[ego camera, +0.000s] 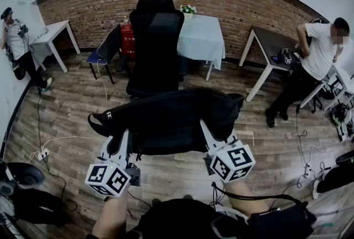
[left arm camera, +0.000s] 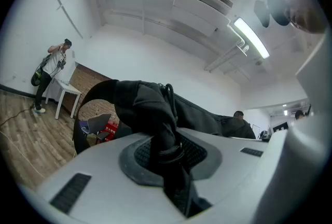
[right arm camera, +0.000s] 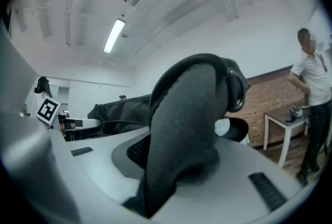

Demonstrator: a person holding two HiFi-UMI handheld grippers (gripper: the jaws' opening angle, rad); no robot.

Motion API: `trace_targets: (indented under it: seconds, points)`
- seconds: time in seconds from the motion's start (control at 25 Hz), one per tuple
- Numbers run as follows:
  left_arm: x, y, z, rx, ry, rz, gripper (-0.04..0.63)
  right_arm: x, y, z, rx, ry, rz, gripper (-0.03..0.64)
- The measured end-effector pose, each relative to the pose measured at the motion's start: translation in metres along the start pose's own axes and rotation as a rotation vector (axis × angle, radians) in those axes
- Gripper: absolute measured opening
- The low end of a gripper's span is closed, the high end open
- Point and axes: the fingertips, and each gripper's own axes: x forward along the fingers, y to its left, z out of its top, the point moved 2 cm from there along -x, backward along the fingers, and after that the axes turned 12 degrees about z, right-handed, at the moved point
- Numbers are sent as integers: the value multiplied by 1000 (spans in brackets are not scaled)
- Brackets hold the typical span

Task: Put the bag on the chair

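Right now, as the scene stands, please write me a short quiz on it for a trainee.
1. True or false: the bag already lies on the black chair.
2. The left gripper is shut on: A) a cable, B) part of the bag, C) nothing.
3. How many grippers, counting the right gripper, hold the bag?
Key: 1 false, it is held in the air in front of the chair; 2 B; 3 two.
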Motion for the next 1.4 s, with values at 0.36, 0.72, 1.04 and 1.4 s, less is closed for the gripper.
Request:
trace_targets:
  seconds: [0.36,0.72,1.04,1.4]
  points:
    - [-1,1,-1,4,19,-9,72,-2,3,-1,27,3,-28,101]
    - [-7,4,6,-2,18,-18,72,-2,10,3,33,-17,-24,101]
    - [-21,22,9,-11,8,-26,72,1,31,-5,36,-17,-19,104]
    - [-28,51,15,-42,-2,-50,72,12,60,-8,-3,-18,-40,107]
